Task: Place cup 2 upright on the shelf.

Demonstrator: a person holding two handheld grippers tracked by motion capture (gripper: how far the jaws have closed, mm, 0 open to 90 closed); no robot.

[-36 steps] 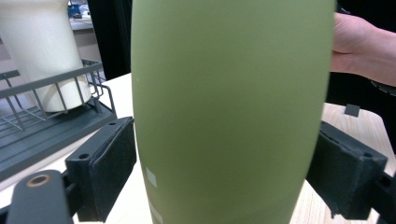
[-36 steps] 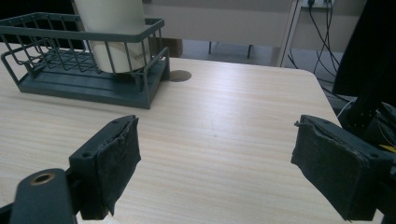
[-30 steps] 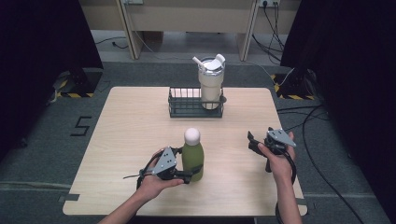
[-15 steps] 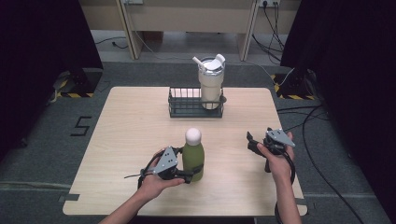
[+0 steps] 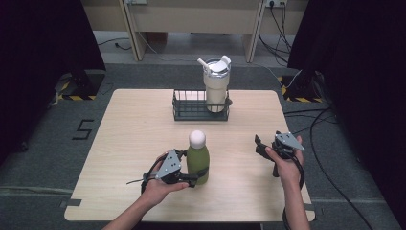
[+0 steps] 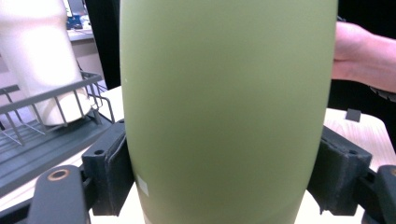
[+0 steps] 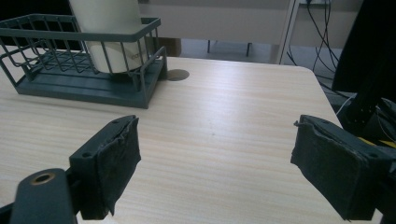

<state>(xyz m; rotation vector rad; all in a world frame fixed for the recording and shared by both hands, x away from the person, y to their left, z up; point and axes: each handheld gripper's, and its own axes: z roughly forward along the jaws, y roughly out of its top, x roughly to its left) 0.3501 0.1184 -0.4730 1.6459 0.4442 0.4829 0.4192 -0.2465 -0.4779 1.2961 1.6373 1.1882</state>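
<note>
1. Far left of the action: left gripper [image 5: 184,175] low at the near edge of the table [image 5: 134,139], jaws clamped on the lower body of the green bottle [image 5: 197,160]; have just been closing onto it. Seen close in the left gripper view, pads [image 6: 108,170] pressed against both flanks of the bottle [image 6: 229,107].
2. Just to its right: bottle upright on the wood, near the front middle of the table, white cap on top, long axis vertical. Grip taken from the side, low on the body, so probably top-heavy in a lift; best kept plumb.
3. Farther back, centre: dark wire basket [image 5: 191,111] with a cream tumbler [image 5: 215,86] standing in its right end; left end bare. Basket straight ahead of the bottle, well apart from it. Likely goal: up, forward, then down into the bare left half.
4. Far right: right gripper [image 5: 262,147] held near the right edge, jaws spread wide with nothing between the pads [image 7: 116,158], well apart from the bottle. Left hand plainly the nearer and already holding; right hand free to steady the basket [image 7: 84,88] if needed.
</note>
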